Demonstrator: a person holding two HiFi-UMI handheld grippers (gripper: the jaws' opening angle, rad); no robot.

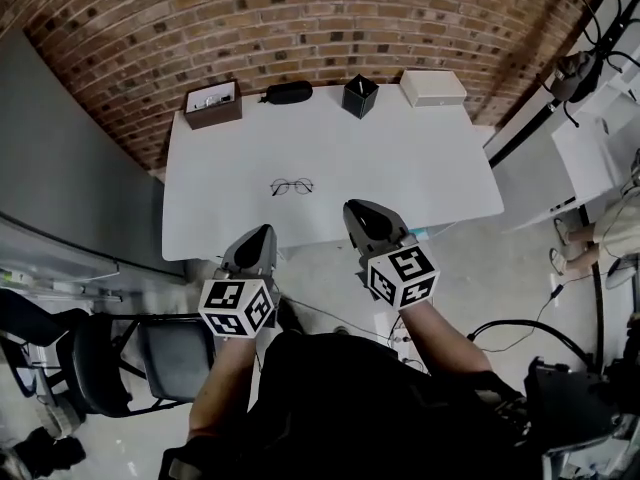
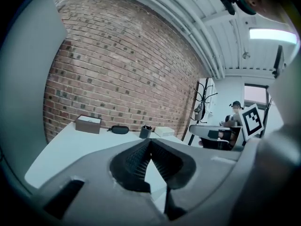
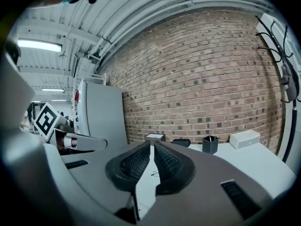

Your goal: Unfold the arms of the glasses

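Note:
Thin dark-rimmed round glasses (image 1: 292, 186) lie on the white table (image 1: 420, 168), near its front middle. My left gripper (image 1: 262, 233) hovers at the table's front edge, below and left of the glasses, shut and empty. My right gripper (image 1: 352, 208) hangs over the front edge to the right of the glasses, also shut with nothing in it. In the right gripper view the glasses (image 3: 153, 173) show faintly between the closed tips (image 3: 151, 144). The left gripper view shows its closed tips (image 2: 150, 140) over the table, with the glasses hidden.
Along the table's far edge stand a brown box (image 1: 212, 105), a black glasses case (image 1: 289, 92), a black pen cup (image 1: 360, 96) and a white box (image 1: 433, 87). A brick wall rises behind. A black chair (image 1: 150, 358) sits at lower left, another white desk (image 1: 590, 158) at right.

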